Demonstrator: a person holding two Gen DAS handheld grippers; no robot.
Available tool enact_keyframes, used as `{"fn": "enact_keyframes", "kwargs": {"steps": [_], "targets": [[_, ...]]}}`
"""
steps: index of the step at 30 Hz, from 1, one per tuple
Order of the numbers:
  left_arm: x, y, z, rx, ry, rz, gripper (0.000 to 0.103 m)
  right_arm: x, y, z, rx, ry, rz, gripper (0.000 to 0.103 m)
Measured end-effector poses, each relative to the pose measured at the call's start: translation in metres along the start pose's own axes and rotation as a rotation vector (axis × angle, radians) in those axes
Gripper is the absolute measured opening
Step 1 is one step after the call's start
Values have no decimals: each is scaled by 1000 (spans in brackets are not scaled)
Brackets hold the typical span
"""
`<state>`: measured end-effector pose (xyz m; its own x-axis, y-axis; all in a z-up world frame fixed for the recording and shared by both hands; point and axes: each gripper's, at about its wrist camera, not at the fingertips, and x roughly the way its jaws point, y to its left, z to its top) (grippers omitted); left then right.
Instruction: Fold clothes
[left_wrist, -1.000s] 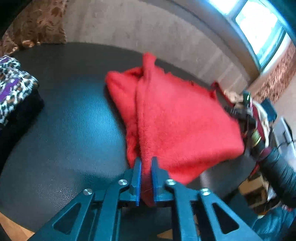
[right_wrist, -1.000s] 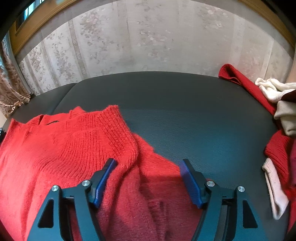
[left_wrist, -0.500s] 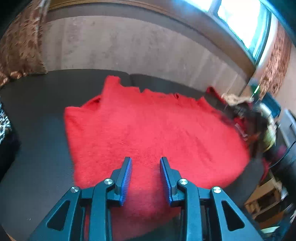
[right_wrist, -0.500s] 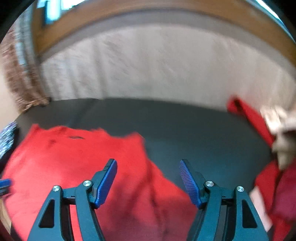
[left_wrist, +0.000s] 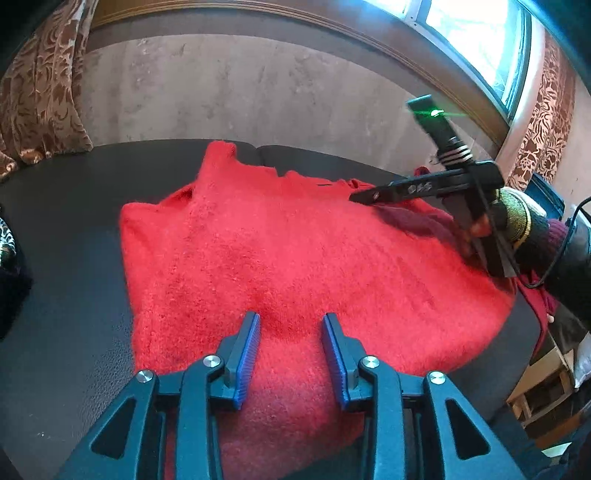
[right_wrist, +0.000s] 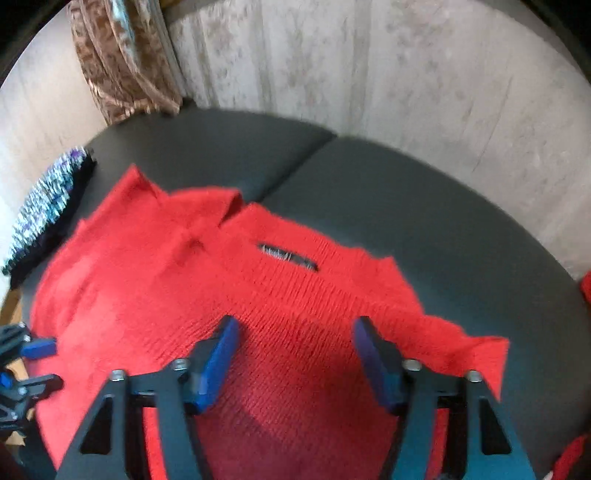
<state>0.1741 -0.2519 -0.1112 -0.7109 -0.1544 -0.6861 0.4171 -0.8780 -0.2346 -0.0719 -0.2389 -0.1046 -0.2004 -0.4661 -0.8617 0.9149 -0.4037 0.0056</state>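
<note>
A red knitted sweater (left_wrist: 295, 251) lies spread flat on the black padded surface (left_wrist: 74, 229). My left gripper (left_wrist: 291, 332) hovers over the sweater's near edge. Its jaws are opening, and the knit lies under them, not pinched. In the right wrist view the sweater (right_wrist: 229, 302) shows its collar and a dark neck label (right_wrist: 288, 258). My right gripper (right_wrist: 295, 332) hangs over the chest area below that label. Its jaws are closing, with no cloth gripped. The right gripper (left_wrist: 373, 197) also shows in the left wrist view, held by a gloved hand (left_wrist: 517, 218).
A leopard-print garment (right_wrist: 48, 206) on dark cloth lies at the surface's left end. More red clothes (right_wrist: 585, 291) sit at the right edge. A seam (right_wrist: 295, 170) splits the black surface. A papered wall (left_wrist: 240, 88) and curtains (left_wrist: 37, 92) stand behind it.
The left gripper let go of the bunched fold and opened; the sweater now lies spread flat. The right gripper swung left over the sweater toward the collar, and its jaws narrowed.
</note>
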Motion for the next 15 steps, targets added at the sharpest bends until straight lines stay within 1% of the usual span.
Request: {"fn": "enact_keyframes", "kwargs": {"steps": [1,2,3,4,8,12,14,15], "targets": [[0,-1,1,0,1,4,35,2,4,-2,-18,3,-29,35],[0,-3,2,-2,3,9,35,-1,6,-2,-32,-11,-44,26],[0,-4,3,-5,1,15,35,-4,6,-3,-39,-19,-58,10],[-1,-5,4,-7,-2,22,35,-6,7,-4,-47,-26,-76,9],[-2,-11,10,3,-30,52,35,-6,19,-10,-91,-21,-75,7],[-9,-10,16,2,-57,64,35,-31,19,-2,-81,-106,-70,6],[-12,-8,21,1,-75,59,35,-47,12,11,-45,-173,-77,6],[-13,-8,24,2,-81,58,35,-49,10,14,-36,-183,-81,6]]}}
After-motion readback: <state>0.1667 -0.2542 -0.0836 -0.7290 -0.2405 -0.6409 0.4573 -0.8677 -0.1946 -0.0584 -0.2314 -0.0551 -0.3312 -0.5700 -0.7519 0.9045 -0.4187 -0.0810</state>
